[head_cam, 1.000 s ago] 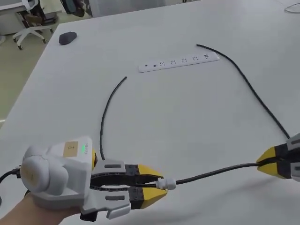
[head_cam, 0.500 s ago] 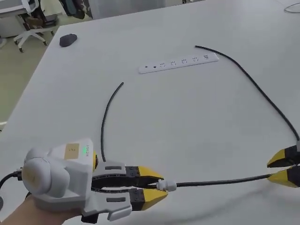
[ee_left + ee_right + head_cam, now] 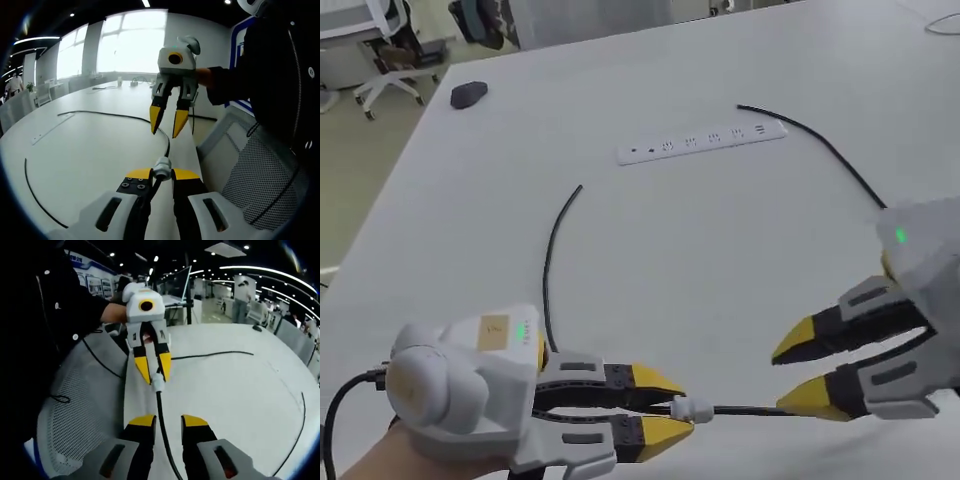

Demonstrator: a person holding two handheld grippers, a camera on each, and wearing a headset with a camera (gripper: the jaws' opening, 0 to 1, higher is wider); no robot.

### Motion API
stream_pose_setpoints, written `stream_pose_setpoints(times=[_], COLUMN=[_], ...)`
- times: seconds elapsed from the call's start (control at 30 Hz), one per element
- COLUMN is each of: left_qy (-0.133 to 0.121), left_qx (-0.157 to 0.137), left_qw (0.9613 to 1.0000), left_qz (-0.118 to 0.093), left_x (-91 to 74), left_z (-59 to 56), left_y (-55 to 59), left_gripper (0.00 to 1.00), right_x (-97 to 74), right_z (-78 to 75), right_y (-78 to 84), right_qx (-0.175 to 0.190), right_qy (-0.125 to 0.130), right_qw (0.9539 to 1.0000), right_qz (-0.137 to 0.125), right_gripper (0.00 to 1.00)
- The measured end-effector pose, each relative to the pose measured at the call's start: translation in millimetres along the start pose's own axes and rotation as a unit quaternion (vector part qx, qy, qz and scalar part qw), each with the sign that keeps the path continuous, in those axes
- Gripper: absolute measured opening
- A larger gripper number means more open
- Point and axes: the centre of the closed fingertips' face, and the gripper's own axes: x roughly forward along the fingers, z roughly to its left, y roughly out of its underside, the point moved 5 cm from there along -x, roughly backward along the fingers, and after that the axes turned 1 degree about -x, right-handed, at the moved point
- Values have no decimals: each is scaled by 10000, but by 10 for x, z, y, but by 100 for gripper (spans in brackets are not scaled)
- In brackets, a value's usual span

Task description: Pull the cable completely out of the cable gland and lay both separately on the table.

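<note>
A broad white desk point(image 3: 650, 250) runs to the far side of an open office. On it lie a long white power strip point(image 3: 702, 142) at the far middle and a dark computer mouse point(image 3: 469, 94) at the far left. Beyond the far left edge a white office chair point(image 3: 380, 50) stands on a pale floor. The left gripper view shows tall windows and ceiling lights.

At the near edge the left gripper point(image 3: 678, 407) has its yellow-tipped fingers closed on the white cable gland point(image 3: 696, 408). The thin black cable point(image 3: 548, 270) is threaded through the gland. One end curves away to the far left on the desk, and the other length runs right, then loops far round to the power strip.

A second ago the right gripper point(image 3: 782, 380) sat at the right edge, clamped on the cable. Now it is much nearer the gland, with its fingers spread wide. The cable passes loose between them, as the right gripper view shows.
</note>
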Motion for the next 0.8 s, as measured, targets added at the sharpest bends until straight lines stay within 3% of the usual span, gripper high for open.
stream_pose_setpoints(times=[0.17,0.37,0.57,0.8], left_qy=[27,23,-8,-91], left_qx=[15,50,62,33], left_qw=[10000,10000,10000,9999], left_qz=[-23,-43,-57,-99], left_x=[7,10,-1,-27], left_z=[-29,-33,-21,9], left_y=[-9,-31,-37,-28], left_gripper=[15,15,15,15], right_x=[205,301,270,75], right_z=[14,38,33,-51], right_y=[-22,-72,-41,222], right_qx=[-69,-185,-188,38], right_qy=[-126,-268,-215,53], right_qw=[9999,9995,9995,9995], right_qz=[54,50,95,308], right_gripper=[11,2,0,0])
